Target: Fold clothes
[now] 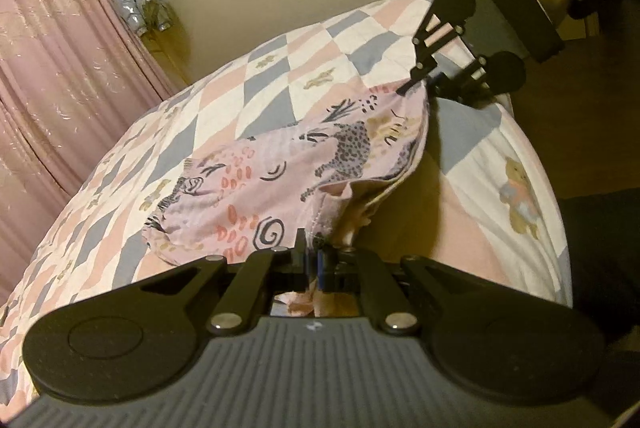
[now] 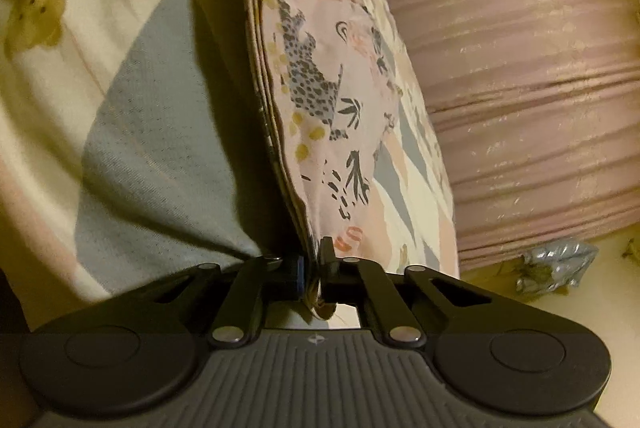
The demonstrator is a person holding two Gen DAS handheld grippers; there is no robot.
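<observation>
Left wrist view shows the left gripper (image 1: 316,248) pinched on one edge of a pink printed garment (image 1: 280,171), while the right gripper (image 1: 420,83) clamps the far corner of that same edge, further along the quilt (image 1: 224,87). Holding two points of one edge keeps it taut between them, so the cloth can be carried as a straight line, not a bunch. That edge is raised off the quilt, with shadow beneath it; the rest of the garment trails down onto the quilt toward the curtain (image 1: 48,67).

Right wrist view shows several layers stacked in the right gripper's (image 2: 316,268) closed jaws, so the garment (image 2: 320,67) looks already doubled at least once. Judging by this, a fold is in hand, the raised edge likely meant to travel over the part lying flat. A silver jacket (image 1: 138,1) hangs beside the curtain.
</observation>
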